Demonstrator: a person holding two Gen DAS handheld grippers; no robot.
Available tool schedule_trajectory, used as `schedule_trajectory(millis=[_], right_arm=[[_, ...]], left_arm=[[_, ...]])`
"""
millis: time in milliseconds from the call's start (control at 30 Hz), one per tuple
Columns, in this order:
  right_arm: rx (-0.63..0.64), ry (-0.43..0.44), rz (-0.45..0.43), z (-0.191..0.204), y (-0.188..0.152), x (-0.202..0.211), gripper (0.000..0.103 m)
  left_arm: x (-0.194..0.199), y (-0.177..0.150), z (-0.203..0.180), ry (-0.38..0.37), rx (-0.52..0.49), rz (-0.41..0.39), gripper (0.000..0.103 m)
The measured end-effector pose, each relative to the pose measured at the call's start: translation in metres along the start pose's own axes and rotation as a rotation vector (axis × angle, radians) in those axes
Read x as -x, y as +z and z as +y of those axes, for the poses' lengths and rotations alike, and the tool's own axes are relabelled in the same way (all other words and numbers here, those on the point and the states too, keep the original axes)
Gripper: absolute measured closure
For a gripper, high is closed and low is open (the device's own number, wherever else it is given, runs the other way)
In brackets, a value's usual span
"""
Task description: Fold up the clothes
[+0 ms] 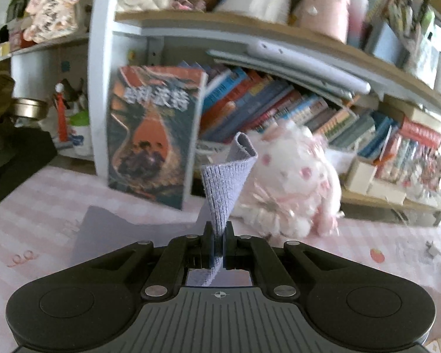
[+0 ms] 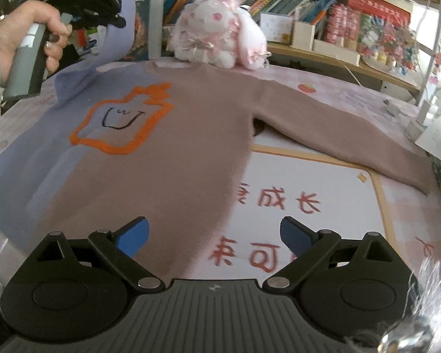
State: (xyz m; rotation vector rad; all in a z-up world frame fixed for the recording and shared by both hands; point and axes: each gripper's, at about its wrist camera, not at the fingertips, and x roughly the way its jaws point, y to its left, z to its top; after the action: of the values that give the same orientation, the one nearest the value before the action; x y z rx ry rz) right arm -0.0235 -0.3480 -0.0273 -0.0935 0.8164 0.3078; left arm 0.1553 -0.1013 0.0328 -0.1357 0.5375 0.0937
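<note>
A two-tone sweater [image 2: 150,135] lies spread on the table, lavender on its left half, brown on the right, with an orange outlined figure [image 2: 123,120] on the chest. Its brown sleeve [image 2: 347,144] stretches out to the right. In the left wrist view my left gripper [image 1: 219,229] is shut on the lavender ribbed cuff [image 1: 225,185], which stands up between the jaws. The right wrist view shows that gripper [image 2: 119,22] held by a hand [image 2: 29,32] at the upper left, lifting the lavender sleeve [image 2: 116,47]. My right gripper [image 2: 214,235] hovers open over the sweater's hem, holding nothing.
A pink and white plush rabbit [image 2: 217,35] sits at the sweater's collar, against a bookshelf [image 1: 279,108] full of books. A large book [image 1: 153,132] leans upright at the shelf. The pink checked tablecloth [image 2: 314,206] carries printed characters. White boxes and a cable [image 2: 420,120] lie at the right edge.
</note>
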Motion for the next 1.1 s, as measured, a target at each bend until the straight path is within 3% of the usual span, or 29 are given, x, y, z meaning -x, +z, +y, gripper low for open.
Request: schedule_trajectory(millis=[367, 500, 567, 667, 767, 867, 967, 1100], right_arm=[[-0.075, -0.051, 0.005, -0.033, -0.012, 0.007, 0.007], [-0.086, -0.067, 0.011, -0.038, -0.015, 0.010, 0.007], [-0.090, -0.075, 0.013, -0.041, -0.017, 0.011, 0.007], [-0.098, -0.085, 0.015, -0.044, -0.020, 0.014, 0.007], [-0.100, -0.088, 0.012, -0.046, -0.021, 0.015, 0.007], [-0.101, -0.074, 0.007, -0.046, -0.020, 0.014, 0.007], [-0.084, -0.028, 0.010, -0.042, -0.015, 0.006, 0.007], [-0.053, 0.035, 0.016, -0.032, -0.008, -0.004, 0.007]], left_arm=[[-0.032, -0.031, -0.043, -0.013, -0.071, 0.103, 0.100], [-0.050, -0.043, -0.053, 0.002, -0.105, 0.184, 0.095], [-0.058, -0.047, -0.058, -0.005, -0.115, 0.225, 0.085], [-0.059, -0.053, -0.066, -0.013, -0.141, 0.258, 0.057], [-0.034, -0.057, -0.068, -0.093, -0.154, 0.195, 0.034], [0.000, -0.065, -0.052, -0.154, -0.165, 0.142, 0.028], [0.029, -0.077, -0.022, -0.109, -0.172, 0.147, 0.028], [0.062, -0.098, 0.034, 0.106, -0.191, 0.182, 0.028]])
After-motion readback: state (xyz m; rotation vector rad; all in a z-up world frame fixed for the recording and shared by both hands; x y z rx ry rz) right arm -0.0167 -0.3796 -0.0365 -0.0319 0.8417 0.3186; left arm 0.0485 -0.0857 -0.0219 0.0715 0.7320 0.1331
